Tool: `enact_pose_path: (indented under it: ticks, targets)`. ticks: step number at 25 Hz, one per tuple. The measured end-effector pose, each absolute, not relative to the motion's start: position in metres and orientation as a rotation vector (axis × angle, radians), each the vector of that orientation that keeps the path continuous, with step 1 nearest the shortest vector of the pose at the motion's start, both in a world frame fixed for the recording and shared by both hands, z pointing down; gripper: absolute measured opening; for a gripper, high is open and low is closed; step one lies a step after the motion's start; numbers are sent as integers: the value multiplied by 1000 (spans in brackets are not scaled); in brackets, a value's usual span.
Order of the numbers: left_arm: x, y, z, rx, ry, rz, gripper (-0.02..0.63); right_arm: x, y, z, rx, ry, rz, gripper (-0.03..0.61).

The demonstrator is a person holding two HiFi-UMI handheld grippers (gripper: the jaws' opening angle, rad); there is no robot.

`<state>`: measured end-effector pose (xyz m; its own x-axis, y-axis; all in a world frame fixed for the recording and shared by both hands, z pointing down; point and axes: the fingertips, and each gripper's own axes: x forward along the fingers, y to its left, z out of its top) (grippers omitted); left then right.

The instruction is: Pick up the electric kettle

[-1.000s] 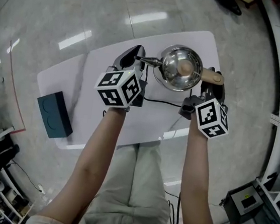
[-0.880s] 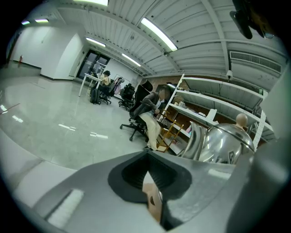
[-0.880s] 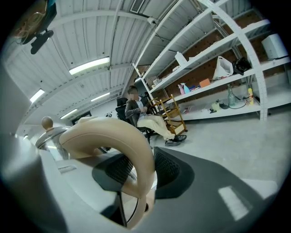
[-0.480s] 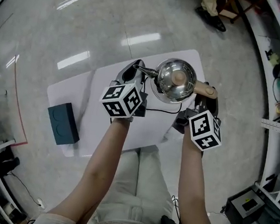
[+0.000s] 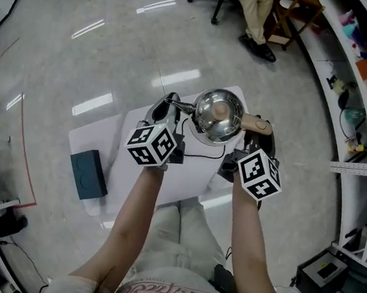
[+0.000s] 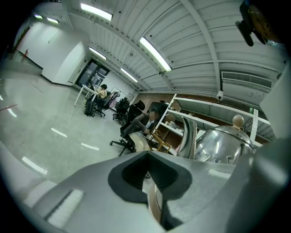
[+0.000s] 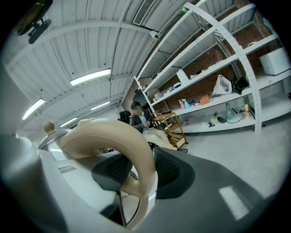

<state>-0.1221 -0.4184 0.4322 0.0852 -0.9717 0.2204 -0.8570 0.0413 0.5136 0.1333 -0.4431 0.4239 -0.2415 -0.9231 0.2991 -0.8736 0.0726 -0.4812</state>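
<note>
My left gripper [image 6: 152, 193] is pinched tight on the spout [image 6: 190, 136] of the electric kettle [image 5: 218, 115], and my right gripper [image 7: 136, 175] is clamped round its beige handle [image 7: 113, 136]. I'm holding it over the white table [image 5: 104, 146].

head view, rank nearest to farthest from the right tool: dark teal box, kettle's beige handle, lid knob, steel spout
1. Beige curved kettle handle: clamped in the right tool.
2. Round wooden lid knob: just left of the handle.
3. Thin steel spout: beyond the knob, farther left.
4. Dark teal rectangular box: far left, by the white table's edge.
</note>
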Motion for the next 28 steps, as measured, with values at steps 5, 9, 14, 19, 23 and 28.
enact_pose_path:
  ticks: [5,9,14,19,23,28]
  targets:
    - [-118,-414,387,1874,-1808,-309,6,138,-435,387,-1844,2225,-916,166]
    - [-110,-410,347,1937,-1798,-330,6,144,-429,351,-1821,2210,-889,166]
    - [-113,-396,309,1955,-1788,-390,6,141,-417,312,-1767,2241,-855,167]
    - [-114,-382,271,1962,-1831,-408,0,142,-406,276,-1756,2241,-841,166]
    - [-112,-372,241,1989,-1853,-434,0,143,-396,249,-1729,2237,-821,167]
    - [-111,-364,204,2015,-1879,-451,0,145,-388,219,-1717,2222,-854,167]
